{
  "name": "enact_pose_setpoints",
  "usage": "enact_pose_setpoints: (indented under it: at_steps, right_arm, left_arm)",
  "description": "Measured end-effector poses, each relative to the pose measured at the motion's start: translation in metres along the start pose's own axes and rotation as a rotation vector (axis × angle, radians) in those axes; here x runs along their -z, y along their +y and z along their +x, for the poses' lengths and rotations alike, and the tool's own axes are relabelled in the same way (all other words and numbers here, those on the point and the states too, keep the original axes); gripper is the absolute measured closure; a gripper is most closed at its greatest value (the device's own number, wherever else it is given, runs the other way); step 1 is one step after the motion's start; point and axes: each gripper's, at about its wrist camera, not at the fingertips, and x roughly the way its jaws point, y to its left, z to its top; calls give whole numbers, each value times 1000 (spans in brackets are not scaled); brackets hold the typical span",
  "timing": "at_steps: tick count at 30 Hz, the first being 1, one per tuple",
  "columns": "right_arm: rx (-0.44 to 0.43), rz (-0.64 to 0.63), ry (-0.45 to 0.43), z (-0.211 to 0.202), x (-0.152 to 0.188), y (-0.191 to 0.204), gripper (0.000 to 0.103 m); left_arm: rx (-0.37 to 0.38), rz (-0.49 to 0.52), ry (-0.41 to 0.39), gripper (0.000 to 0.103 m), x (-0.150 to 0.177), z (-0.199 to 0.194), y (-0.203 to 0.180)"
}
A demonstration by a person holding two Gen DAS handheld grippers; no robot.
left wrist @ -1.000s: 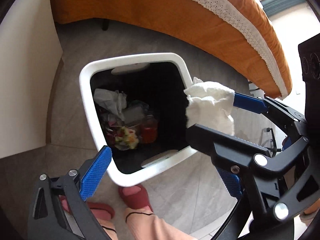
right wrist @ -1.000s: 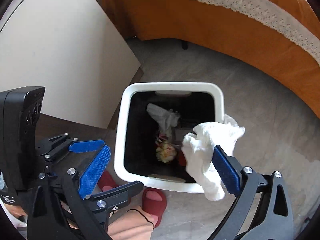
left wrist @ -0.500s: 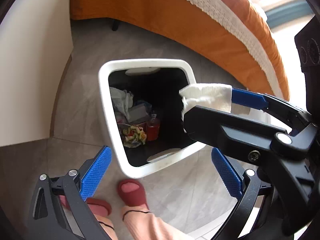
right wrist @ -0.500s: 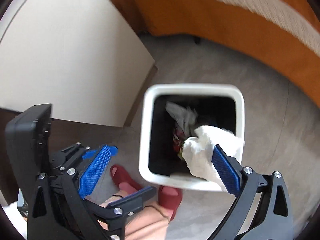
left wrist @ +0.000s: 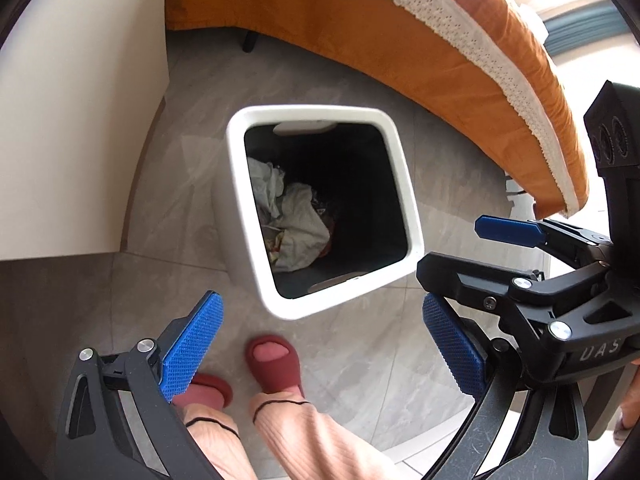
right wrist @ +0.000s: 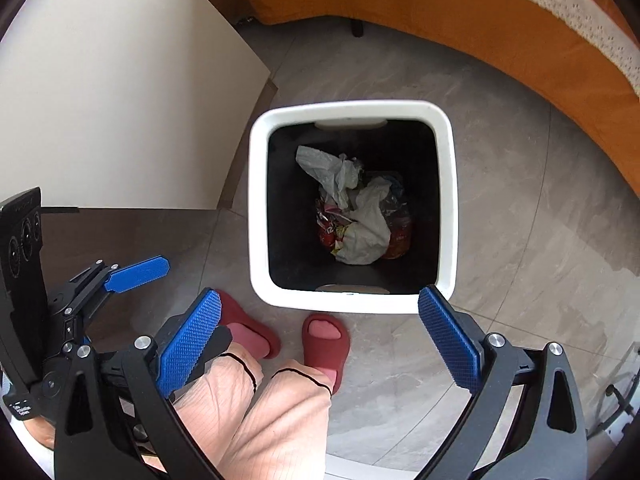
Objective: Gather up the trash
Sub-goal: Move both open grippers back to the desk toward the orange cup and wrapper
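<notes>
A white square trash bin (left wrist: 406, 200) with a black inside stands on the grey floor; it also shows in the right wrist view (right wrist: 446, 200). A crumpled white tissue (left wrist: 300, 224) lies inside on other trash, also seen in the right wrist view (right wrist: 366, 228). My left gripper (left wrist: 320, 344) is open and empty, above the bin's near side. My right gripper (right wrist: 320, 340) is open and empty above the bin's near rim. It also shows in the left wrist view (left wrist: 468, 254), right of the bin.
An orange bed with white lace trim (left wrist: 420, 40) runs behind and right of the bin. A white cabinet panel (right wrist: 100, 100) stands to the left. The person's feet in red slippers (right wrist: 324, 336) stand just in front of the bin.
The right gripper held the white tissue over the bin's right rim. It has let go, the tissue now lies inside the bin, and both grippers have pulled back.
</notes>
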Motion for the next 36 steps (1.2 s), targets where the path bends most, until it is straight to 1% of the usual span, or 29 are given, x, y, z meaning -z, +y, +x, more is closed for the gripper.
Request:
enact_pose_setpoints:
  at_steps: [5,9,15,19,24,26,27,30,34,36]
  right_arm:
    - [-25,-14,-56,-45,5,11,5]
    - [-42,-39,-137,-96,8,28,5]
    - [-81,-120,-288,-191,7,60,5]
    - [-118,-193,-355,-248,3,82,5]
    - [-175,-300,-461,-315,-2,115,5]
    - [-191,-364,-506,-340,-5,134,5]
    - [-197,-392,-524,-348,-6,142,5]
    - [-222,-485,-577,-376,-9,176,5]
    - [-252,-608,-618,-400,-21,233,5]
    - [-271,-667,-631,-404,-28,252,5]
  left_arm:
    - [-15,12,-40,5,-8,-40,-16]
    - [-33,32,-102,5,-15,-90,-35]
    - [-68,65,-240,5,-24,-185,-74]
    - [-100,81,-328,5,-25,-248,-97]
    - [-126,54,-457,5,-17,-328,-115]
    - [-136,34,-526,5,-11,-359,-115]
    - [-149,29,-548,5,-9,-370,-114]
    - [-230,9,-627,5,-5,-408,-102]
    - [-284,-56,-707,5,-1,-454,-78]
    - [-311,-88,-749,5,4,-477,-61]
